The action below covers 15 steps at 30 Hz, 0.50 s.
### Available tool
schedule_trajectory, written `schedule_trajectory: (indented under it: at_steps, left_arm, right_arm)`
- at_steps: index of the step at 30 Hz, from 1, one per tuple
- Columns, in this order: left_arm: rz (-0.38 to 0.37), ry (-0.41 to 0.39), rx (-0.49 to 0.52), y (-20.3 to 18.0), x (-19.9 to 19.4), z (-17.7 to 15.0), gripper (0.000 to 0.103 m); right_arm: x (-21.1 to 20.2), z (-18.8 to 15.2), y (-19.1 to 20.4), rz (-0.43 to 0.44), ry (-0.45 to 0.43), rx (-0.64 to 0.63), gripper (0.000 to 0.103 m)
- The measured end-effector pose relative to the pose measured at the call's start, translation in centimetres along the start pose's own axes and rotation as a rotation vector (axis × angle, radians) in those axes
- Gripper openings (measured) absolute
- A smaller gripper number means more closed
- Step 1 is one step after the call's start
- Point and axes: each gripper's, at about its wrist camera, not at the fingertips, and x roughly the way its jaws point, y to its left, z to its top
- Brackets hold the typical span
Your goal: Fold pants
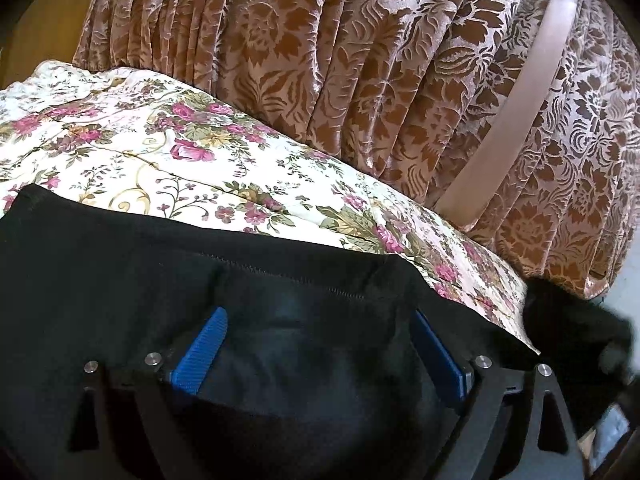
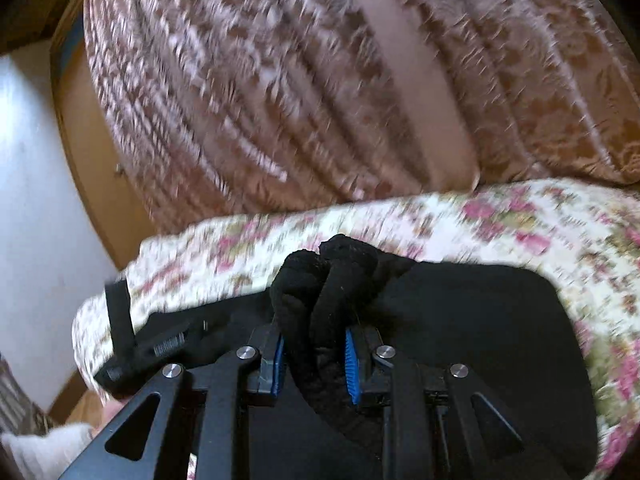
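Pleated brown floral velvet curtain (image 1: 360, 80) hangs beyond both claws. White rose-printed bedspread (image 1: 160, 152) lies ahead, beneath black fabric pants (image 1: 120, 260). Left claw (image 1: 316, 320) spread wide over pants; right claw (image 2: 316, 344) pinches a bunched fold.
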Motion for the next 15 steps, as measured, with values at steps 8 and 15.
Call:
schedule_trajectory:
  at_steps: [8,15]
  left_arm:
    - [-0.005,-0.004,-0.002,-0.1,-0.1,-0.1,0.093]
    - [-0.003,-0.003,-0.001,-0.1,-0.2,-0.1,0.093]
  right_arm:
    - [4.9,-5.5,0.6,0.060,0.242,-0.012,0.047]
    - [1.8,-6.1,-0.5,0.145,0.230,-0.031,0.051]
